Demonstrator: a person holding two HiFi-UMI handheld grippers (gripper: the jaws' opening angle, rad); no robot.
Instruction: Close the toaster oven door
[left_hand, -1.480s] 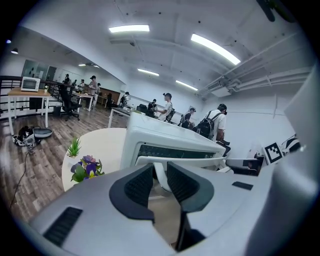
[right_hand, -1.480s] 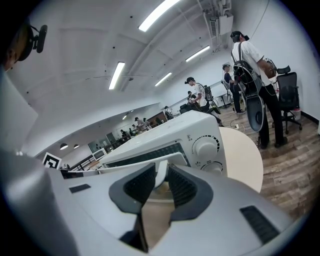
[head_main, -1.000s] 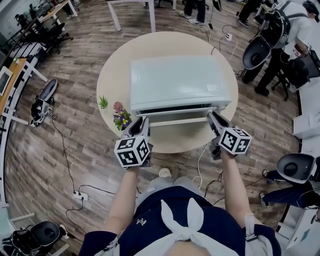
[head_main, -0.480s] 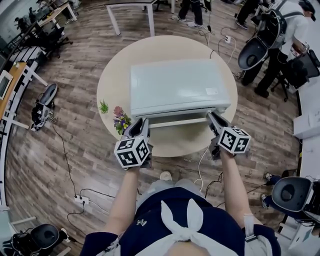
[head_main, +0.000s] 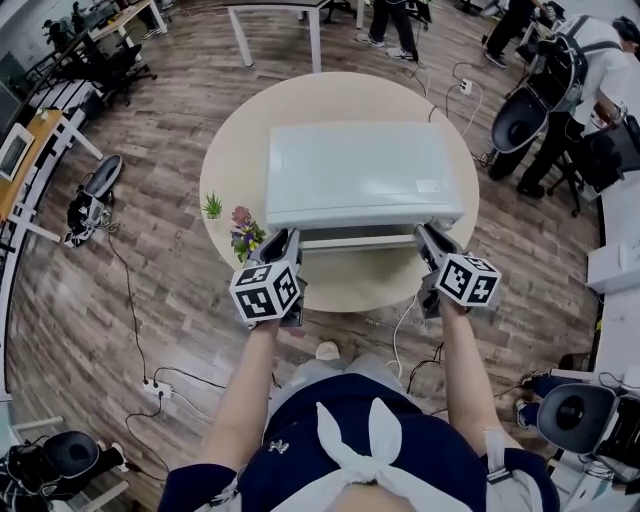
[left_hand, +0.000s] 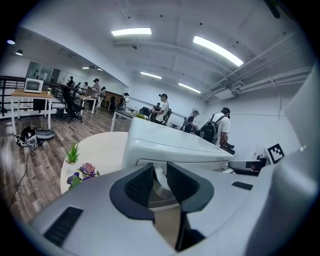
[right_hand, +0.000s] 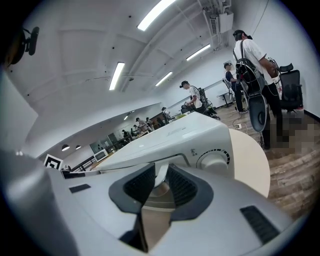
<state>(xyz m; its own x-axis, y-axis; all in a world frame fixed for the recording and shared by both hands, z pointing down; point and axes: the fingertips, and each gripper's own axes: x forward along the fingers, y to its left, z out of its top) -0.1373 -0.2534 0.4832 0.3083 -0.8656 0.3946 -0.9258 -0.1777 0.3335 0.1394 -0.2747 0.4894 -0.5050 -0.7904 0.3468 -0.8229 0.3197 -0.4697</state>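
A white toaster oven (head_main: 365, 180) stands on a round beige table (head_main: 232, 150). Its door handle (head_main: 358, 241) runs along the front, close under the oven's top edge. My left gripper (head_main: 283, 242) is shut on the handle's left end and my right gripper (head_main: 428, 238) is shut on its right end. In the left gripper view the white handle bar (left_hand: 161, 176) sits pinched between the dark pads (left_hand: 137, 184). The right gripper view shows the same grip (right_hand: 159, 176), with the oven's knob (right_hand: 214, 160) just to the right.
Two small potted plants (head_main: 213, 206) (head_main: 243, 230) stand on the table left of the oven, next to my left gripper. Cables and a power strip (head_main: 152, 388) lie on the wood floor. People and office chairs (head_main: 525, 115) stand at the far right.
The dark gap between door and oven has narrowed; the door stands closer to the oven front. Both grippers keep the same hold on the handle's ends.
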